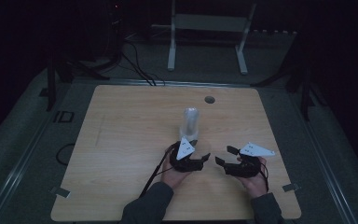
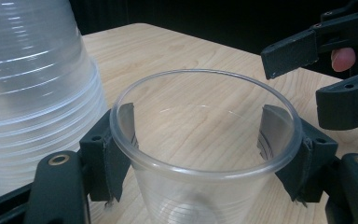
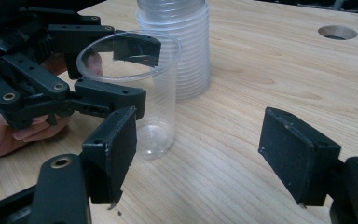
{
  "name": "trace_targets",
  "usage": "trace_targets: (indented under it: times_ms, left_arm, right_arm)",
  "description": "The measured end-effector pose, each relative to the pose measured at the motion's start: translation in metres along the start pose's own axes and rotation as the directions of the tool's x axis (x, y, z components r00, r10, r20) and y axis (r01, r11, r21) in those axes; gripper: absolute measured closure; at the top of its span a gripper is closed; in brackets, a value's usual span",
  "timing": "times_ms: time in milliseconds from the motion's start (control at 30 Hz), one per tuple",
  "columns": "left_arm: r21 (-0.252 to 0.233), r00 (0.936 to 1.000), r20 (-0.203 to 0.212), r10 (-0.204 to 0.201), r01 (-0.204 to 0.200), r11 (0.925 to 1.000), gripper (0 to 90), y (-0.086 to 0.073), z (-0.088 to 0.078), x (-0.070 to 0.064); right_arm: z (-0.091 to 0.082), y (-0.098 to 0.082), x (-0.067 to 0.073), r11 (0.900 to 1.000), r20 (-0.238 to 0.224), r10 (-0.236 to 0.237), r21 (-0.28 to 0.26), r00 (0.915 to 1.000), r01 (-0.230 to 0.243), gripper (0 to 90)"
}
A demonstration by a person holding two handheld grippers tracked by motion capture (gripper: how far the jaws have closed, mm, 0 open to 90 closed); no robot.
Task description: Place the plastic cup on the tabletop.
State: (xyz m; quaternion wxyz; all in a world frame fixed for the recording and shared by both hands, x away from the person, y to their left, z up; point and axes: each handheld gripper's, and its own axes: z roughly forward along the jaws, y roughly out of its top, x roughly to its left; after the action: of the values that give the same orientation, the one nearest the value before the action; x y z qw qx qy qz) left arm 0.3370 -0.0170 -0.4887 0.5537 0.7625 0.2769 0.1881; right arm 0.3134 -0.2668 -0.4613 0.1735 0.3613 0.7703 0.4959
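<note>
The single cup [image 2: 205, 149] stands upright on the surface [image 1: 121, 140], mouth up, long axis vertical, just in front of the stack of cups [image 1: 191, 122], which stands mouth down. From the stack, the cup lies on the near side, toward the person, close by or touching; the frames do not settle which.

The left gripper [image 1: 186, 156] encloses the cup just below its rim. Its jaws stand on opposite sides of the wall and the pads press against it: the grip is clamped on the cup, seen from both gripper views.

The right gripper [image 1: 235, 163] lies farther from the stack, to the right of the cup and apart from it. Its jaws are spread wide with nothing between them; in the right gripper view the cup [image 3: 142, 88] sits ahead and left of the jaw line, with bare surface in the gap.

Judgement: the left gripper is the nearer one and already has hold. Any next move turns on the vertical axis of the cup. Lift or set down straight along that axis; a sideways pull toward the stack risks toppling it.
</note>
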Motion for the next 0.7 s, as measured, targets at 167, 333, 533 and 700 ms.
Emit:
trace_targets:
  times_ms: [167,333,533,700]
  left_arm:
    - [0.006,0.9999,0.007,-0.009,0.009,0.9999,27.3,-0.0005,-0.0002,-0.0001]
    - [0.026,0.9998,0.014,-0.018,0.017,0.9995,26.3,-0.0028,0.0004,0.0007]
    - [0.037,0.9995,-0.002,-0.031,0.031,0.9989,18.3,-0.0029,-0.0003,0.0009]
    - [0.052,0.9993,0.006,-0.038,0.038,0.9979,14.4,-0.0036,-0.0010,0.0018]
  right_arm:
    - [0.0001,-0.0001,0.0000,1.000,0.000,-0.001,0.000,1.0000,0.001,27.3]
    - [-0.0002,-0.0001,0.0000,1.000,0.002,0.000,0.000,1.0000,0.000,27.3]
    - [-0.0003,-0.0002,0.0000,1.000,0.001,-0.001,0.001,1.0000,0.001,27.3]
    - [-0.0007,-0.0002,-0.0001,1.000,0.002,0.000,0.000,1.0000,0.000,27.3]
